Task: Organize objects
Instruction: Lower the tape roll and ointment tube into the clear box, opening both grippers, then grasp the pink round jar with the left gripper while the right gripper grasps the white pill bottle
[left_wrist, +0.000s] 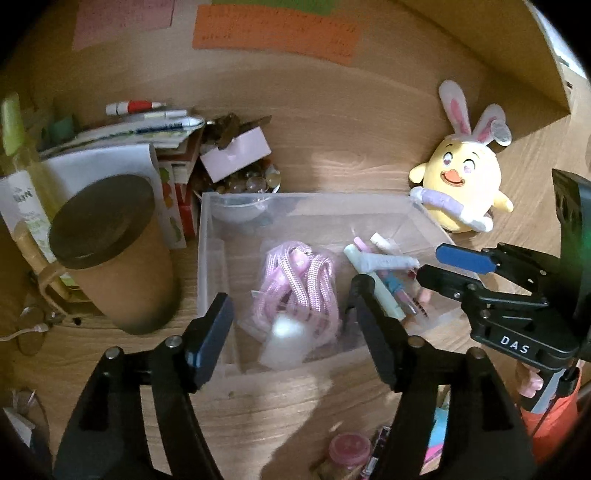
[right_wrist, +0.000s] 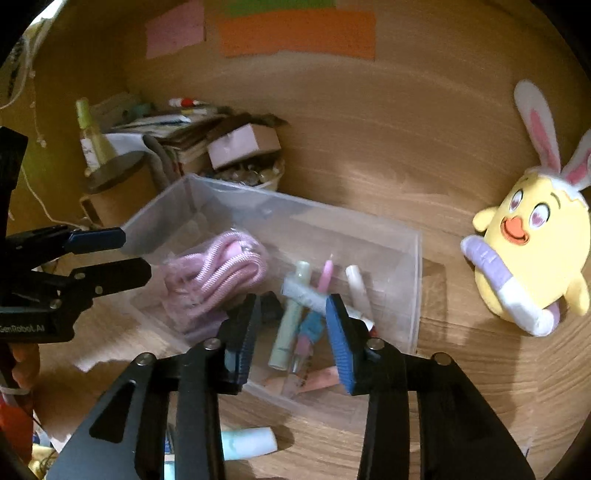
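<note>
A clear plastic box (left_wrist: 314, 197) (right_wrist: 419, 277) sits on the wooden desk. Inside it lie a bagged pink braided cable (left_wrist: 295, 280) (right_wrist: 218, 273) with a white plug, and several pens and tubes (left_wrist: 384, 262) (right_wrist: 291, 317). My left gripper (left_wrist: 290, 295) (right_wrist: 136, 254) hangs open over the box's near side, its fingers either side of the cable without pressing it. Over the pens, my right gripper (right_wrist: 293, 301) (left_wrist: 430, 264) is also open, and nothing is pinched between its blue pads.
A yellow plush chick with bunny ears (left_wrist: 461, 184) (right_wrist: 532, 251) stands right of the box. On the left are a lidded brown cup (left_wrist: 110, 240), stacked books and papers (left_wrist: 147, 136), and a bowl of glass beads (left_wrist: 247, 184). A pale tube (right_wrist: 247, 443) and a pink jar (left_wrist: 349, 448) lie near the front.
</note>
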